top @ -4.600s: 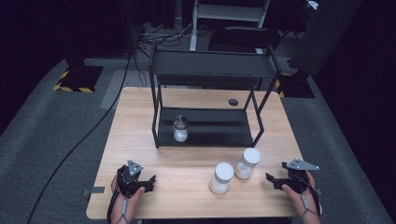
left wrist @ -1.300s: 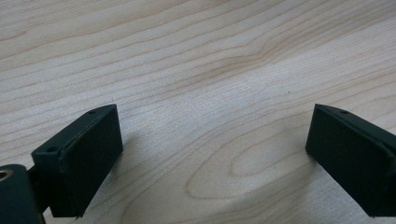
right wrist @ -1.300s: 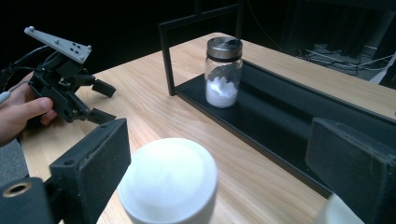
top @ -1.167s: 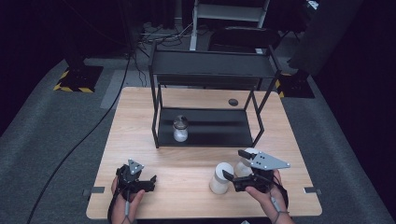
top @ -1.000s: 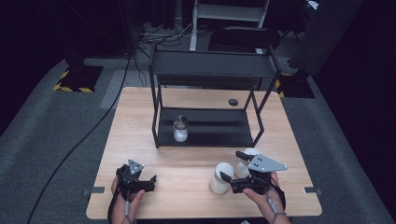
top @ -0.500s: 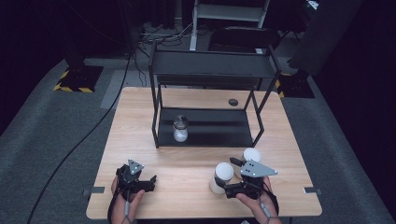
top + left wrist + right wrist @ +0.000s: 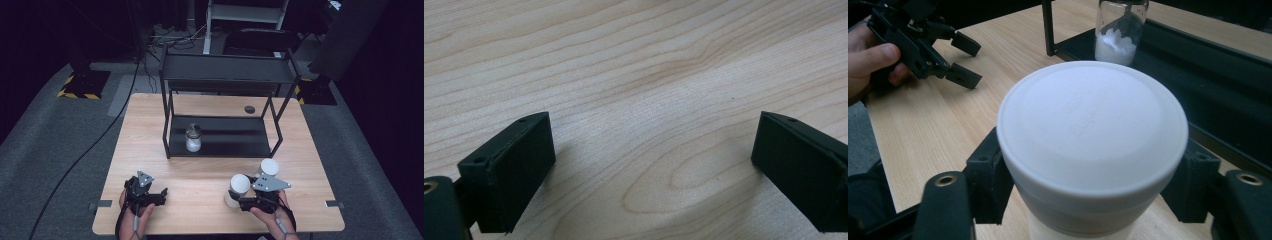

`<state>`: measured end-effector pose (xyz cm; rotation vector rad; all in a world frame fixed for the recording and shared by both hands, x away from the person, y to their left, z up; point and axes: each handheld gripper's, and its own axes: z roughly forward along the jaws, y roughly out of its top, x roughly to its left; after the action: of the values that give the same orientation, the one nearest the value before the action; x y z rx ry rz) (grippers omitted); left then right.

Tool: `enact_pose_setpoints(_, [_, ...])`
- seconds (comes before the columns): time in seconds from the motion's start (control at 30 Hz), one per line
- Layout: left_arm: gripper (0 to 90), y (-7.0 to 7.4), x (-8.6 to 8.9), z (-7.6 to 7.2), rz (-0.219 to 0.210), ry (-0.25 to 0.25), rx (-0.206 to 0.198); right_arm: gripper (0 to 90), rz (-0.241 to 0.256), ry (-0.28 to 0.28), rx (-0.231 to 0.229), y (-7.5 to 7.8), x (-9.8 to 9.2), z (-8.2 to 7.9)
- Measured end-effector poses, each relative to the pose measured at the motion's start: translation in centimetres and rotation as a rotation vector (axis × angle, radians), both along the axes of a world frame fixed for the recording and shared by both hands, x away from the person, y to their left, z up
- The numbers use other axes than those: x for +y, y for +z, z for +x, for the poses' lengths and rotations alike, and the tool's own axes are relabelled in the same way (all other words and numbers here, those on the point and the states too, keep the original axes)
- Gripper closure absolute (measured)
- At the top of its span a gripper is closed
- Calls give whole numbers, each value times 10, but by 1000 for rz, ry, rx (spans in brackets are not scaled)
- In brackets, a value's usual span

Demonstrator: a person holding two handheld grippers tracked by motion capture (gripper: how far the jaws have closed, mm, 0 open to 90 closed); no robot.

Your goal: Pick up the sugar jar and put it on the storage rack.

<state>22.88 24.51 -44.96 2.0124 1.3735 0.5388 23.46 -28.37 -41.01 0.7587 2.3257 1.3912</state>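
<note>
— Jar position first: where do we have the white-lidded jar (image 7: 239, 189) relative to our right gripper (image 7: 246, 203)?

— We see it standing upright on the table (image 7: 200, 180), just ahead of the right hand, and in the right gripper view its lid (image 7: 1092, 126) sits squarely between the two black jaws. The jaws flank the body just under the lid on both sides; we judge them to be pinching it, though we cannot see the contact faces themselves.

— And its long axis?

— Vertical, crosswise to the jaws, so a straight lift looks right to us. A second white-lidded jar (image 7: 269, 169) stands just beside it, so we would rise before we swing.

— Our left gripper (image 7: 159, 194)?

— It rests well apart at the near left, jaws spread wide over bare wood, holding nothing. The glass jar (image 7: 193, 138) waits on the black shelf rack (image 7: 220, 145).
</note>
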Motion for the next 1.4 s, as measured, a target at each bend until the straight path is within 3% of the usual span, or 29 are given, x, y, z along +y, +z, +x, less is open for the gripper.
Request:
enact_pose_setpoints(0.33, [32,0,0,0,0,0,0,331,-21,13,-19,4,5,-1])
enact_pose_setpoints(0.53, [32,0,0,0,-1,-3,-1,331,-4,17,-21,9,4,0])
enact_pose_setpoints(1.4, [32,0,0,0,-2,-4,2,331,32,34,-81,59,5,23])
